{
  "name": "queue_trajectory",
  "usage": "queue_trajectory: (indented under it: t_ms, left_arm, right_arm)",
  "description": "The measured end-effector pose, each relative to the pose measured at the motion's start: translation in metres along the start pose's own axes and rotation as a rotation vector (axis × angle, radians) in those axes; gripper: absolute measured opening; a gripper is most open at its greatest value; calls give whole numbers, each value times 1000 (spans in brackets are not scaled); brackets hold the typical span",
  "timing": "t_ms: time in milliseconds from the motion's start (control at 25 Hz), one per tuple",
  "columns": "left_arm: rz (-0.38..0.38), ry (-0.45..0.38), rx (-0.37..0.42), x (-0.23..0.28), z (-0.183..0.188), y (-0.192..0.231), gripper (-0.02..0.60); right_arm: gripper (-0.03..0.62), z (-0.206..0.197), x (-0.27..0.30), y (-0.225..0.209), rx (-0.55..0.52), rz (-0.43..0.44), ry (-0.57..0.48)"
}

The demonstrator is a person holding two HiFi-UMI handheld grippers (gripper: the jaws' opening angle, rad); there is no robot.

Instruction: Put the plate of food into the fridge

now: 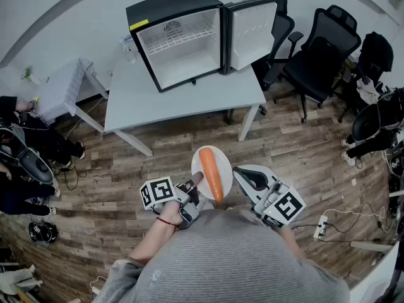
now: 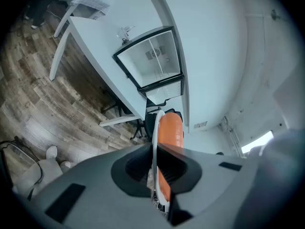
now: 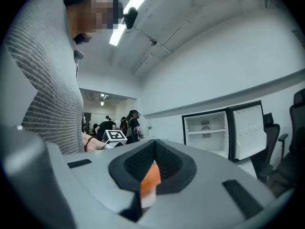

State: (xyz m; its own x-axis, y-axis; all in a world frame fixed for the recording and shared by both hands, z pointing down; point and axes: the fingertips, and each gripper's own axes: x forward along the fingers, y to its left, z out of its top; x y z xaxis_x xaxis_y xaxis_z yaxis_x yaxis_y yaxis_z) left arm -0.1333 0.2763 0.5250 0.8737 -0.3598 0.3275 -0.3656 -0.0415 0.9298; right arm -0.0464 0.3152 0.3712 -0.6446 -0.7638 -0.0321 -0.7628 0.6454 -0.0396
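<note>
The person is wearing a grey, finely striped sweater (image 1: 252, 257). Orange food (image 1: 211, 172) is lying on a white plate (image 1: 195, 166). The fridge (image 1: 167, 6) is showing black outside and white inside, the floor (image 1: 303, 150) brown wood grain.

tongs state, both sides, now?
Left tongs: closed on the plate rim, carrot on it.
Right tongs: closed on the plate's opposite rim.

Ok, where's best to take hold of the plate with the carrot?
The bare rim of the plate, from its left side, one jaw above and one below: it is thin and flat, and the carrot lies along the middle. The left claw grips so.
</note>
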Motion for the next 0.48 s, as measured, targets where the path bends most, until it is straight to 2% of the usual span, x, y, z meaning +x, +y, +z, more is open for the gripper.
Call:
queue_trajectory:
  t_ms: [480]
  left_arm:
    - [7,-8,-11,-3,5,5,29]
  right_arm:
    - [12,-3,8,-3,5,14,11]
